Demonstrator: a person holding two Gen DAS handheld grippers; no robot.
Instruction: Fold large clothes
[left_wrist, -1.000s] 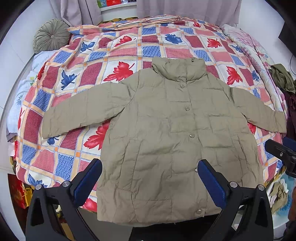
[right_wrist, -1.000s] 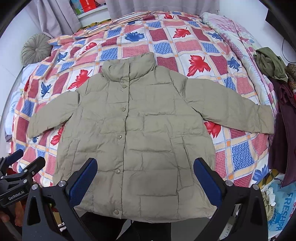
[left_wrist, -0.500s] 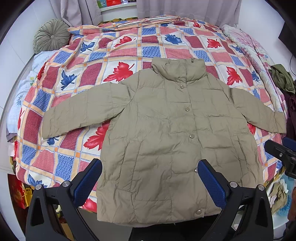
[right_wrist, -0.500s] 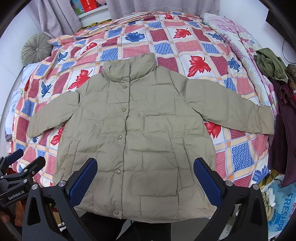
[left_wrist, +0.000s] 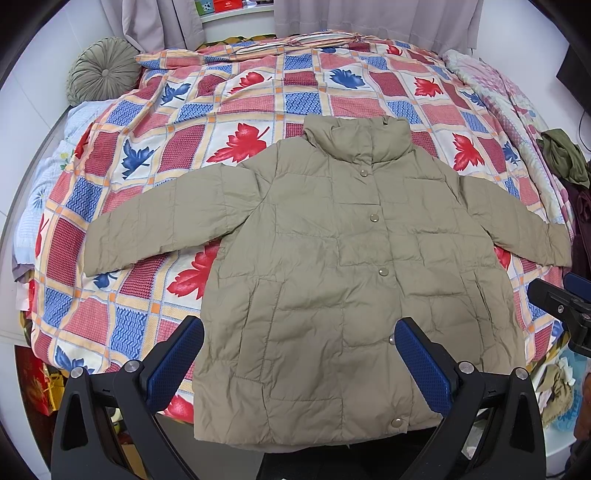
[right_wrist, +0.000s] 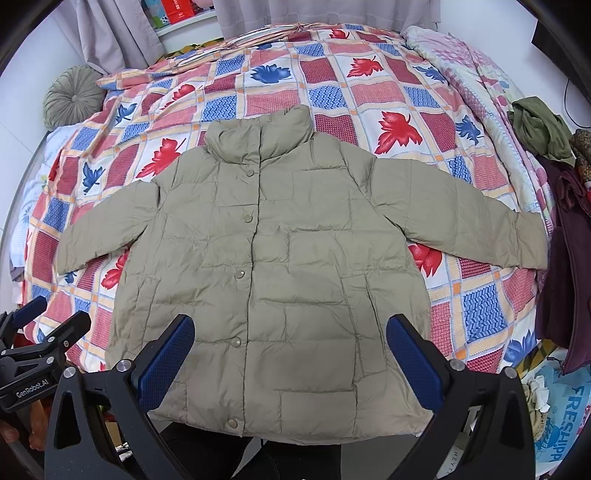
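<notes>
Lying front-up on a leaf-patterned quilt (left_wrist: 258, 110), one khaki puffer jacket (left_wrist: 332, 277) has both sleeves spread out to the sides and its collar pointing toward the far curtains (right_wrist: 122, 33). Its hem hangs over the near edge of the bed, and the lower corners are partly blocked from sight by the black gripper frames. Five snap buttons show down the placket in the left wrist view; the fourth sits right at the edge of a blue pad and is half covered.

The left gripper (left_wrist: 299, 363) hovers above the jacket's lower half with its two blue-padded fingers (left_wrist: 173, 365) spread wide, pinching nothing; whether the pads touch the cloth cannot be made out. The right gripper (right_wrist: 290, 360) is likewise splayed and empty over the hem area. Each tool appears at the margin of the other's camera, cut off by the frame.

One round pleated grey-green cushion (left_wrist: 103, 70) rests at the far left corner of the bed. A second, pink-patterned quilt (right_wrist: 476, 99) lies along the right side, with a crumpled olive garment (right_wrist: 539, 123) and a dark maroon garment (right_wrist: 561, 258) beyond it, the latter running out of view. Boxes on the windowsill (right_wrist: 177, 11) are too cropped to identify.
</notes>
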